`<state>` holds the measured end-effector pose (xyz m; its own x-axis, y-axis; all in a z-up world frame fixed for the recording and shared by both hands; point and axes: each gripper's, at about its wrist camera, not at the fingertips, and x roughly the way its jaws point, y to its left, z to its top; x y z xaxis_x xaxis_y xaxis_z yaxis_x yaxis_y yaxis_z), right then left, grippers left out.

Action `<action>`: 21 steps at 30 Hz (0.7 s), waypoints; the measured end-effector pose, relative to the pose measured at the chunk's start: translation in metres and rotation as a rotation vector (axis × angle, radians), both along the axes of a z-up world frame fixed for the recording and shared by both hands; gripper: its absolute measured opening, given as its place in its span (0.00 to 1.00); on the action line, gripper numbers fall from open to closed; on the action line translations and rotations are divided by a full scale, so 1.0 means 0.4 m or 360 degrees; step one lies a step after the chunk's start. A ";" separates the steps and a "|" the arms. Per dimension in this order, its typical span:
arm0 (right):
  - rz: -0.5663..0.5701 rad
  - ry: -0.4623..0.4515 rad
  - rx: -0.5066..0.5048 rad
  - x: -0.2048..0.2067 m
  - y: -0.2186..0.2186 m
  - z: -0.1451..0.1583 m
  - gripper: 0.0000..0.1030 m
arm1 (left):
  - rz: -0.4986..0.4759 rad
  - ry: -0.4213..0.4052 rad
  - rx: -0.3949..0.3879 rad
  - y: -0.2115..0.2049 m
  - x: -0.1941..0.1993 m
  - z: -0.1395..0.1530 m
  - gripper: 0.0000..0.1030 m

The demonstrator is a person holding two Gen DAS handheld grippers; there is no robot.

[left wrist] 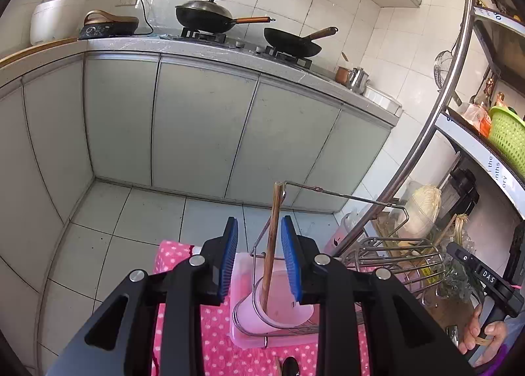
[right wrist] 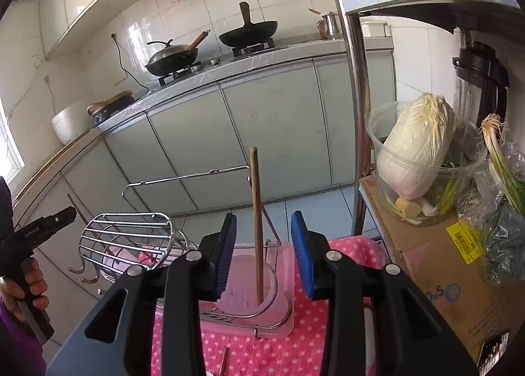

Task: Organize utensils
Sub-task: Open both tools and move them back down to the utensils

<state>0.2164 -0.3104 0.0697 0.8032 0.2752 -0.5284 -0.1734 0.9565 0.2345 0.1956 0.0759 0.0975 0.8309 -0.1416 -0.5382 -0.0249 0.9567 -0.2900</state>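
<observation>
Fingers of both grippers are spread apart; a wooden chopstick is stood at 12 o'clock between them in a pink cup.

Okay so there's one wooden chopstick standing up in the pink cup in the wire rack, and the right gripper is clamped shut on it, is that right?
Not quite. The chopstick does stand in the pink cup in the wire rack, but the right gripper is open. The right wrist view shows the stick between the blue fingers, apart from both.

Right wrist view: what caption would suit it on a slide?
Open right gripper poised around a wooden chopstick standing in the pink cup.
</observation>
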 end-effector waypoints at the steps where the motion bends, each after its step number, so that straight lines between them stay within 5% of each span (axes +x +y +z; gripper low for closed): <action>1: 0.0000 -0.0004 -0.0002 -0.014 -0.003 0.001 0.34 | 0.0005 -0.0012 0.0003 0.003 -0.013 0.006 0.25; 10: 0.0036 -0.0004 0.0073 -0.157 -0.021 -0.014 0.34 | -0.0026 -0.0027 0.0017 -0.016 -0.151 0.004 0.25; 21: 0.0112 0.0191 0.0112 -0.274 0.014 -0.138 0.34 | -0.0180 0.0163 -0.0028 -0.084 -0.265 -0.125 0.25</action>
<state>0.1066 -0.3046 0.0143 0.7130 0.3684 -0.5966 -0.2062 0.9234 0.3237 0.0895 0.0422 0.0475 0.7500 -0.2414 -0.6158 0.0527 0.9498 -0.3082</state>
